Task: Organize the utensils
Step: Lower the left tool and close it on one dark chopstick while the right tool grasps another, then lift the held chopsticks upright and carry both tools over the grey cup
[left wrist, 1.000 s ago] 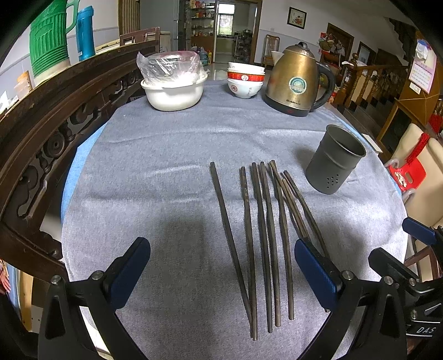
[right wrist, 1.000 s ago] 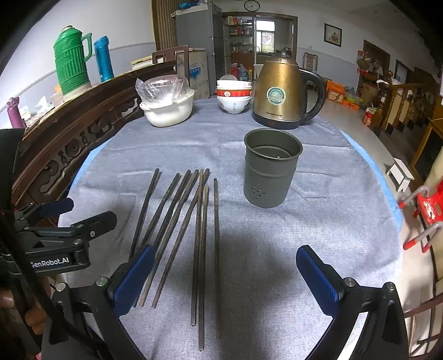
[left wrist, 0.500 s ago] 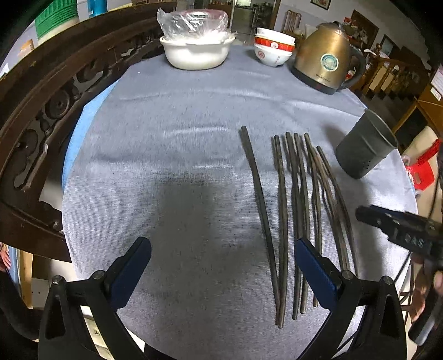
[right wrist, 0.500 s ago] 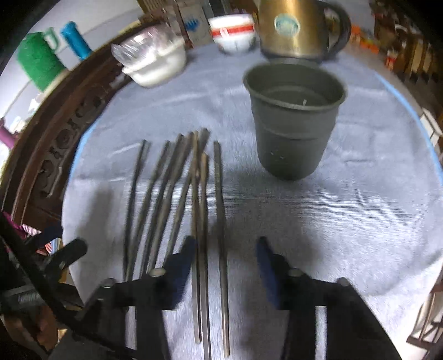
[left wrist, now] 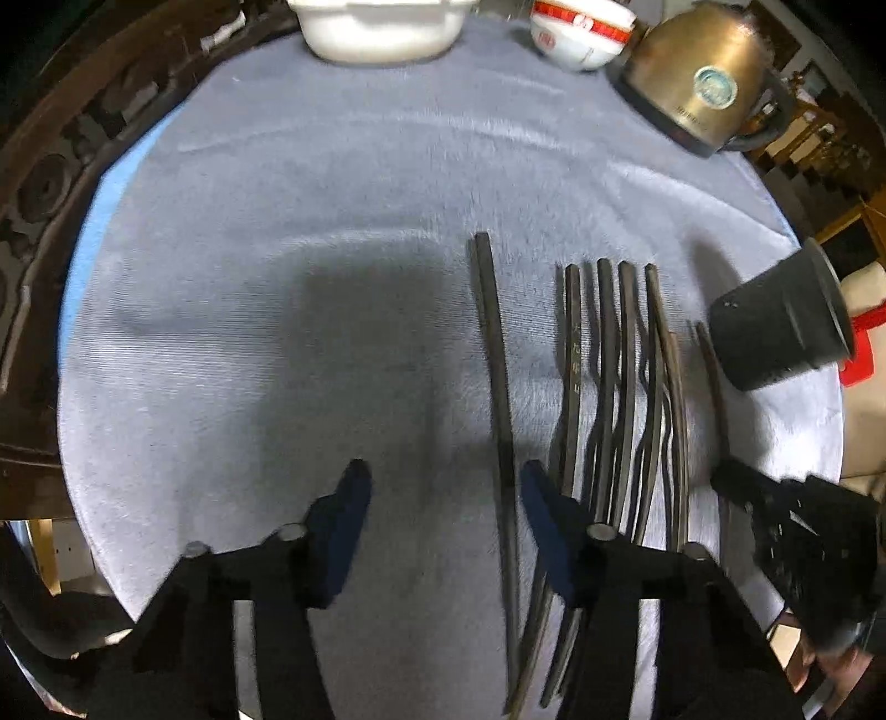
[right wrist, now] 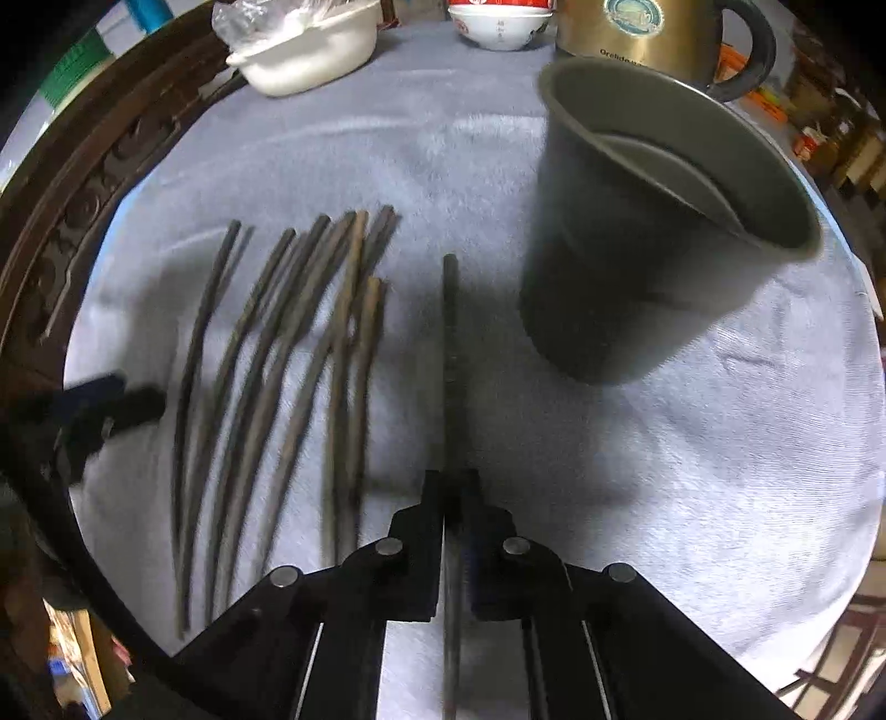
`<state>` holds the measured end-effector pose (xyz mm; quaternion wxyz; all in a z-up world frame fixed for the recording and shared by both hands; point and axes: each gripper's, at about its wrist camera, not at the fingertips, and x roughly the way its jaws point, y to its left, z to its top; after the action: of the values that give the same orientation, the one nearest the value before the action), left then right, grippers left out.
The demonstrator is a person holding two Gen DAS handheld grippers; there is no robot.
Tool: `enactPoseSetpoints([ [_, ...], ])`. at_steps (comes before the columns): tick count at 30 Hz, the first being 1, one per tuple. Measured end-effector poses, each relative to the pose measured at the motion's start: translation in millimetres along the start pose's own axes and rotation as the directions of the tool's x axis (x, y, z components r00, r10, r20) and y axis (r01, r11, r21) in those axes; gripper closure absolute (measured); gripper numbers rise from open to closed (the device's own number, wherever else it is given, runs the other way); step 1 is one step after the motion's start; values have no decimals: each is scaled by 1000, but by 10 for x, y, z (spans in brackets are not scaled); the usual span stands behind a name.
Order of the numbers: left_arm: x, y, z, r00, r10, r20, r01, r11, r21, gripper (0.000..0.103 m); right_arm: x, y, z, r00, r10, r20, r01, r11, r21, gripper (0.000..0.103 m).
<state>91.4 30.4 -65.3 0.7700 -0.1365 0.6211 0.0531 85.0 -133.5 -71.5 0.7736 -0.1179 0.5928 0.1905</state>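
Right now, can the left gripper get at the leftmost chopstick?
Probably yes. The left gripper, jaws just closing, hangs open with the leftmost chopstick just inside its right finger. Bare cloth lies to its left, and the right gripper is shut on the far chopstick.

Dark brown chopsticks (right wrist: 266,387) lie on the grey-blue cloth surface (right wrist: 692,443) left of the dark grey cup (right wrist: 637,288). Behind the cup: a brass-gold kettle (right wrist: 653,27), a red-banded white bowl (right wrist: 498,25).
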Motion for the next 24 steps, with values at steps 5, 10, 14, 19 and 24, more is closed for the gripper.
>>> enactPoseSetpoints([
  [5, 108, -110, 138, 998, 54, -37, -53, 998, 26, 86, 65, -120, -92, 1000, 16, -19, -16, 999, -36, 95],
  [10, 111, -13, 186, 997, 13, -76, -10, 999, 39, 96, 144, -98, -11, 999, 20, -39, -24, 996, -85, 95],
  [14, -21, 164, 183, 999, -24, -37, 24, 1000, 10, 96, 73, -217, -34, 998, 62, -24, -64, 996, -68, 97],
  [19, -401, 272, 149, 994, -72, 85, 73, 997, -18, 96, -288, -357, -189, 983, 154, 100, -154, 988, -5, 97],
  [24, -1013, 240, 149, 951, -146, 272, 163, 986, -39, 96, -847, -450, -316, 944, 185, 273, -202, 979, 37, 97],
])
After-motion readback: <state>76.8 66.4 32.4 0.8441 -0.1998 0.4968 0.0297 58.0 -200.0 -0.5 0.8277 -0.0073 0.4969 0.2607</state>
